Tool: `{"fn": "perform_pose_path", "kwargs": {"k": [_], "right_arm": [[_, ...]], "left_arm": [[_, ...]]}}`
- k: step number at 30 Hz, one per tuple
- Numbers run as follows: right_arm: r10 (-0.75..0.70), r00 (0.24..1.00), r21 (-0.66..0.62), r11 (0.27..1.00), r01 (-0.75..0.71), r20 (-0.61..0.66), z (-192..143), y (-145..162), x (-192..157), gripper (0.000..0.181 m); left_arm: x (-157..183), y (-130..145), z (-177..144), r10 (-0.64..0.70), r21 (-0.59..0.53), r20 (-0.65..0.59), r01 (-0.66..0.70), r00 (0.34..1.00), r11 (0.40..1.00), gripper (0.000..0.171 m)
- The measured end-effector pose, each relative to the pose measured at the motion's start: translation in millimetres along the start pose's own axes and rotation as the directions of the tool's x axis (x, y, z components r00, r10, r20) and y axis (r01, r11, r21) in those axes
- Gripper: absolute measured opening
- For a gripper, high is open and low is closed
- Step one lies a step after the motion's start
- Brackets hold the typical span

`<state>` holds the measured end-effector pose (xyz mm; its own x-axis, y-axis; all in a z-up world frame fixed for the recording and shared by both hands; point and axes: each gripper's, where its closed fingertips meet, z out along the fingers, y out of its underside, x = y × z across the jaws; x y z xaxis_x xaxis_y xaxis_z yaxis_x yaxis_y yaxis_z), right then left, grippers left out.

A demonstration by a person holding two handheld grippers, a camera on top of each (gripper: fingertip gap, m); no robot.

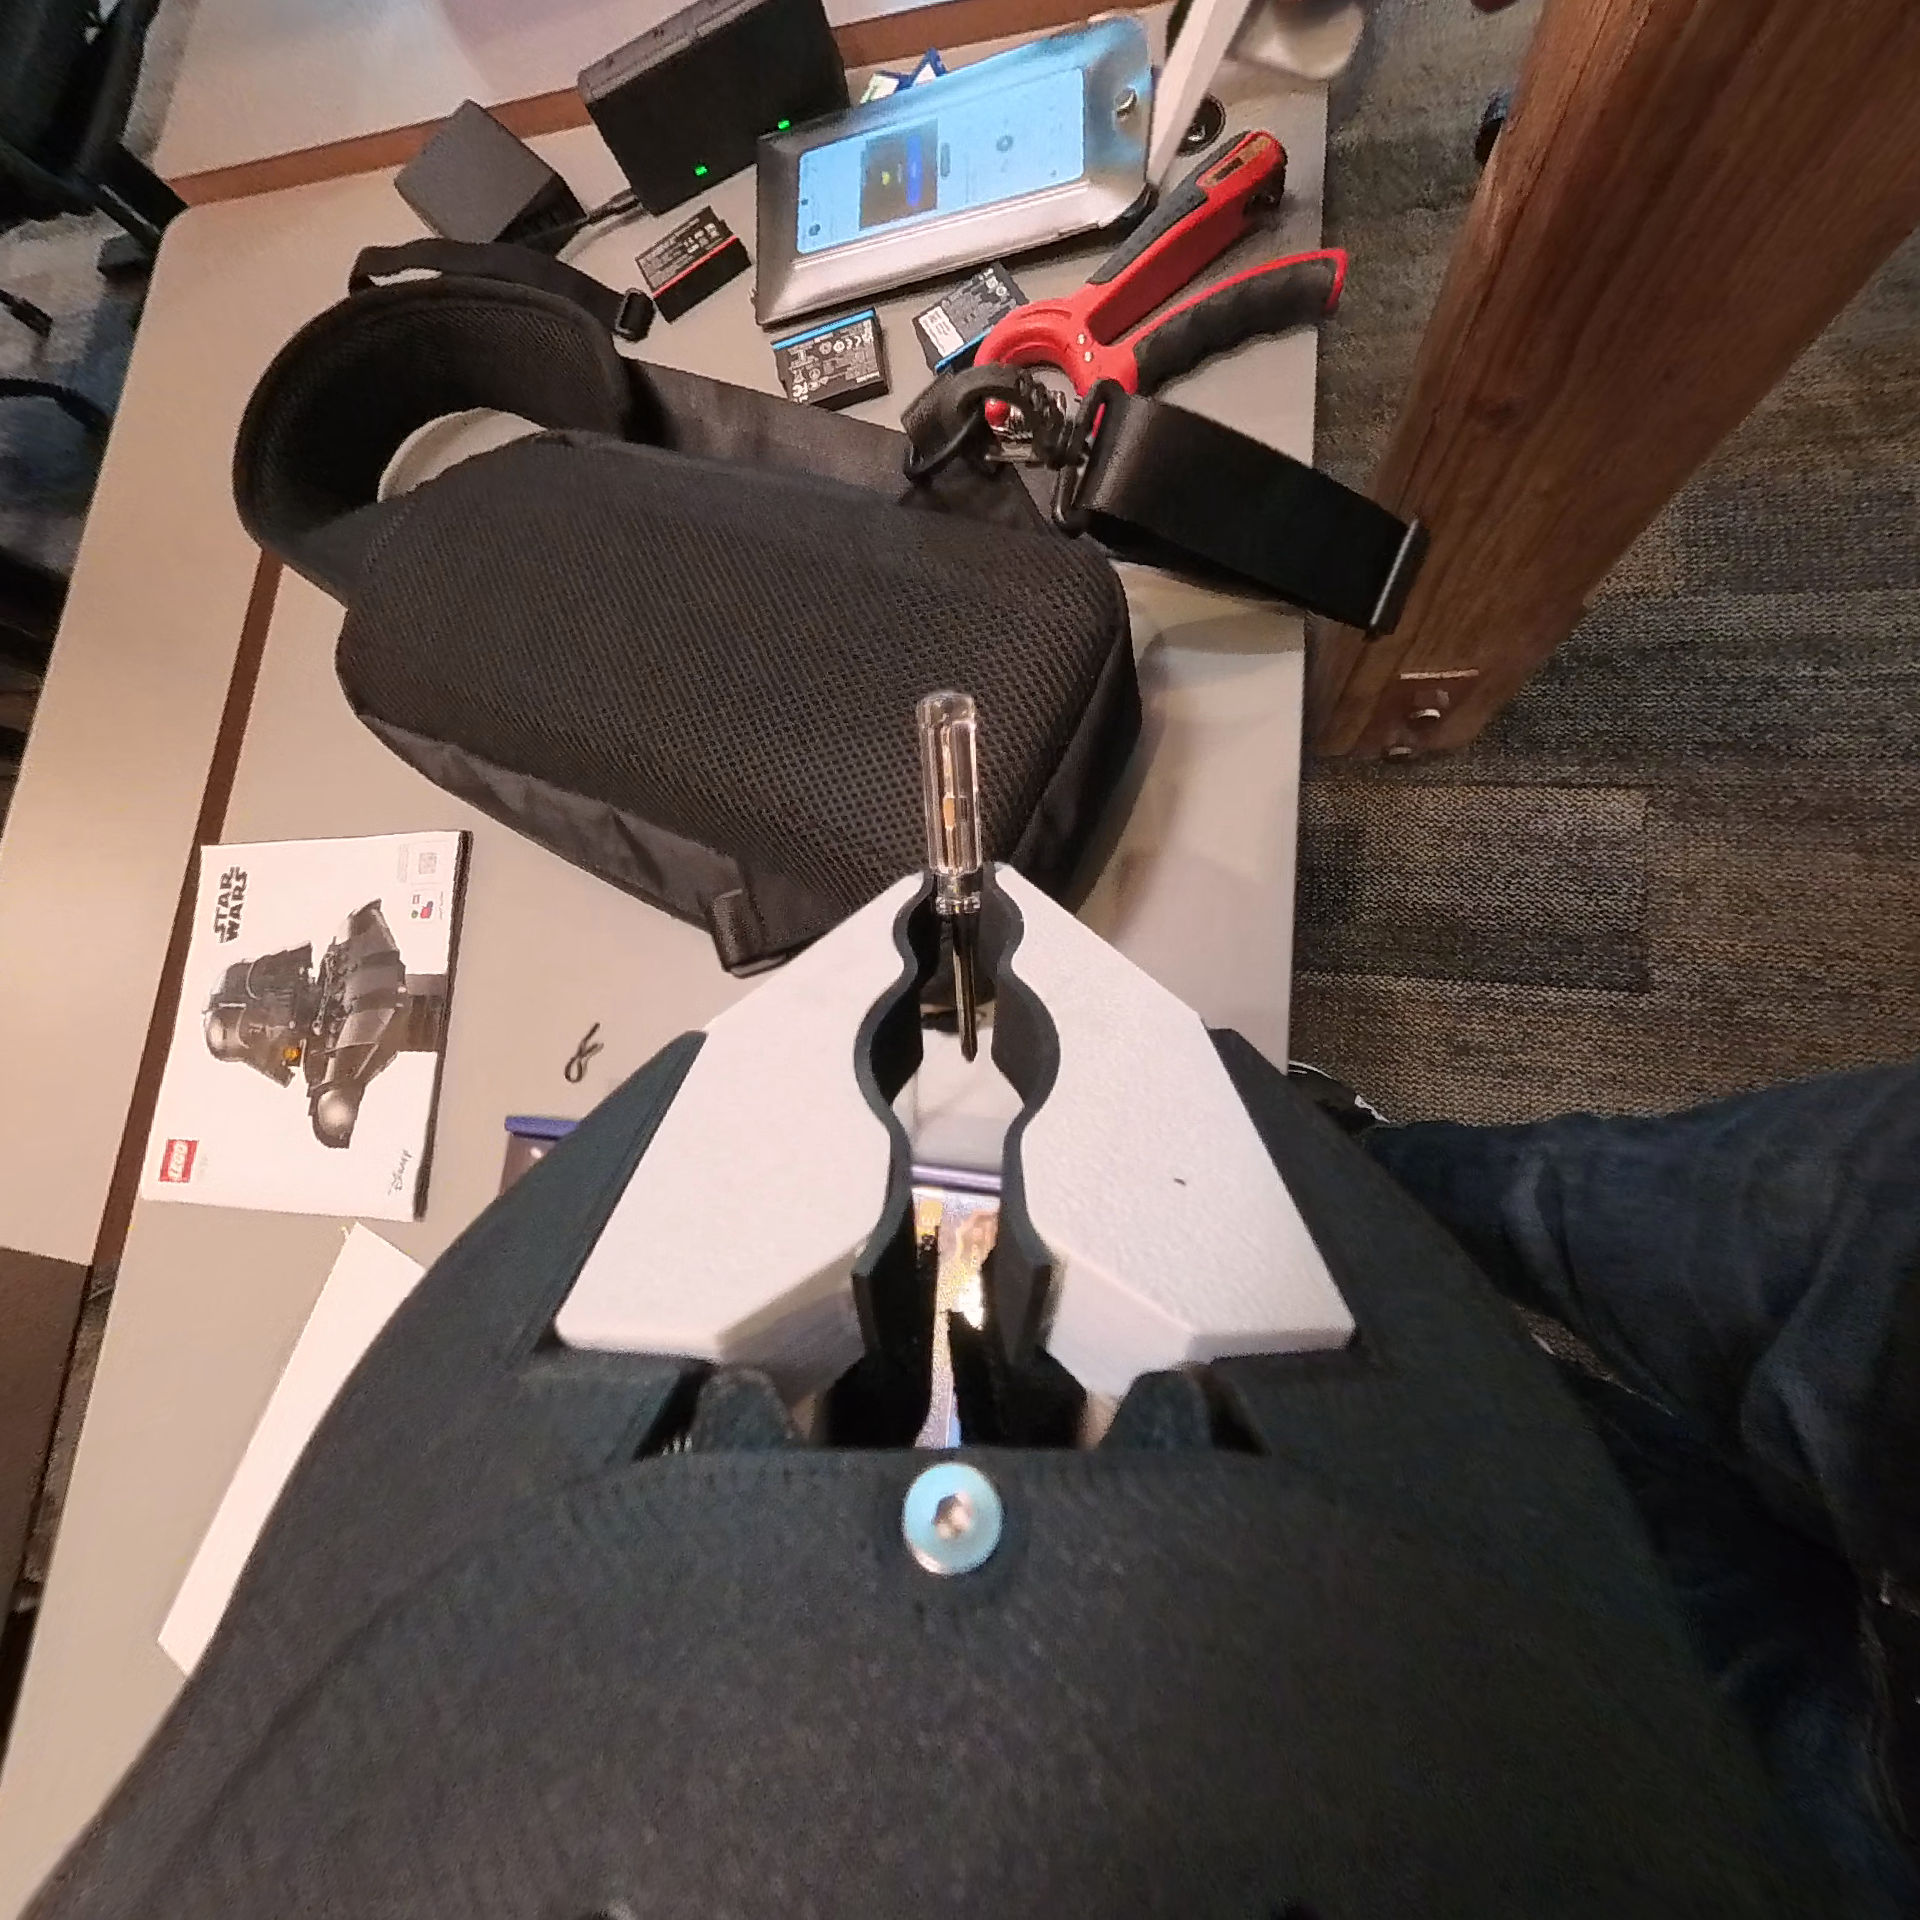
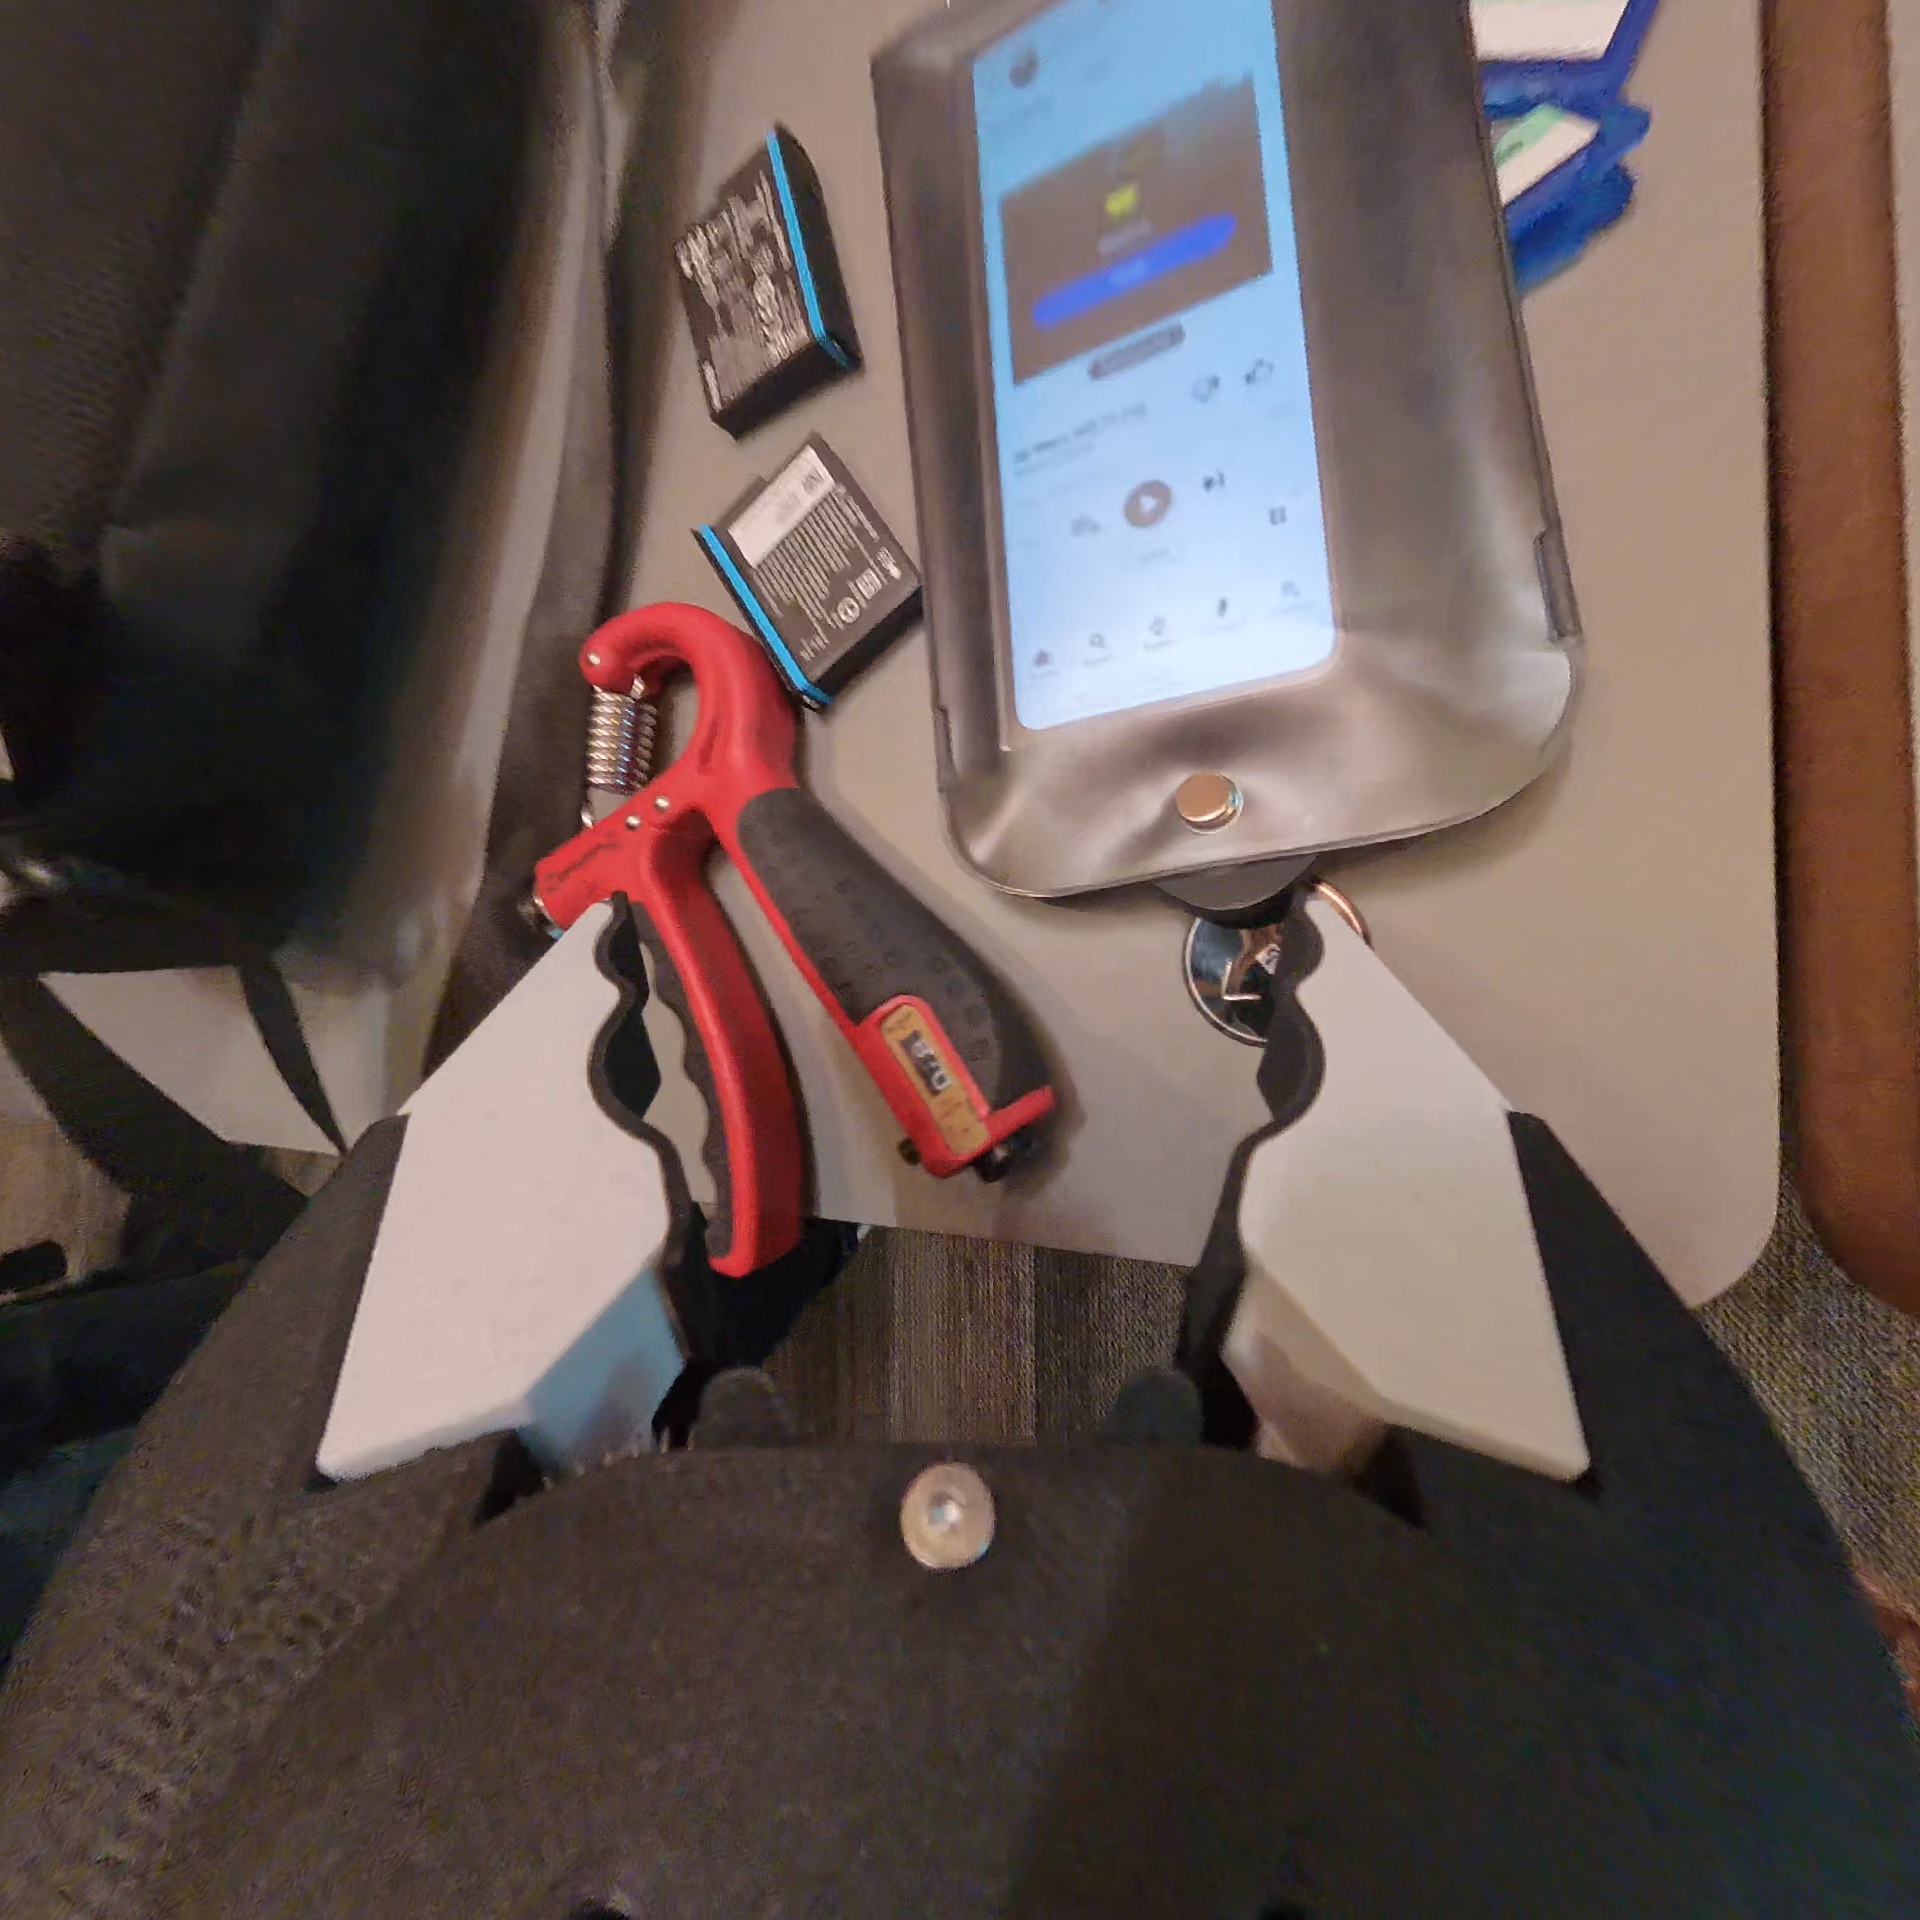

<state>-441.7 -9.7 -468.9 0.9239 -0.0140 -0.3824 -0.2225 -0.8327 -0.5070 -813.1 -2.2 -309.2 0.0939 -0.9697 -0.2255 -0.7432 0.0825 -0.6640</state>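
Observation:
My left gripper is shut on a small screwdriver with a clear handle; the handle sticks out past the fingertips and the dark shaft points back between the fingers. It hovers above the near end of a black mesh sling bag on the grey table. My right gripper is open and empty, low over the table's near edge. A red and black hand-grip exerciser lies between its fingers, close to the left finger. The exerciser also shows in the left wrist view.
A phone in a clear pouch lies ahead of the right gripper, with two black batteries beside it. A booklet, white paper, black boxes and a wooden post are around. A person's leg is at right.

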Motion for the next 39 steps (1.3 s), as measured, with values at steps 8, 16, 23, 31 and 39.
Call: {"fn": "perform_pose_path", "kwargs": {"k": [8,16,23,31,39], "right_arm": [[-0.045,0.996,-0.098,0.994,0.038,-0.071,8,11,13,0.107],[-0.163,0.977,-0.228,0.965,0.128,-0.140,13,20,16,0.107],[-0.132,0.983,-0.263,0.960,0.094,-0.131,14,19,19,0.102],[-0.018,0.997,-0.202,0.979,0.002,-0.077,13,23,9,0.096],[-0.029,0.996,-0.179,0.984,0.014,-0.083,13,30,10,0.090]], "left_arm": [[-8,-3,7,-0.006,-0.008,-0.014,0.006,1.000,1.000,0.003],[-13,-8,10,-0.005,0.004,-0.027,0.005,1.000,1.000,0.003],[-18,-14,9,0.004,0.021,-0.030,-0.004,1.000,1.000,0.003],[-27,-8,-1,-0.011,0.013,-0.014,0.011,1.000,1.000,0.003],[-26,0,-2,-0.027,-0.002,-0.023,0.027,0.999,1.000,0.003]]}}
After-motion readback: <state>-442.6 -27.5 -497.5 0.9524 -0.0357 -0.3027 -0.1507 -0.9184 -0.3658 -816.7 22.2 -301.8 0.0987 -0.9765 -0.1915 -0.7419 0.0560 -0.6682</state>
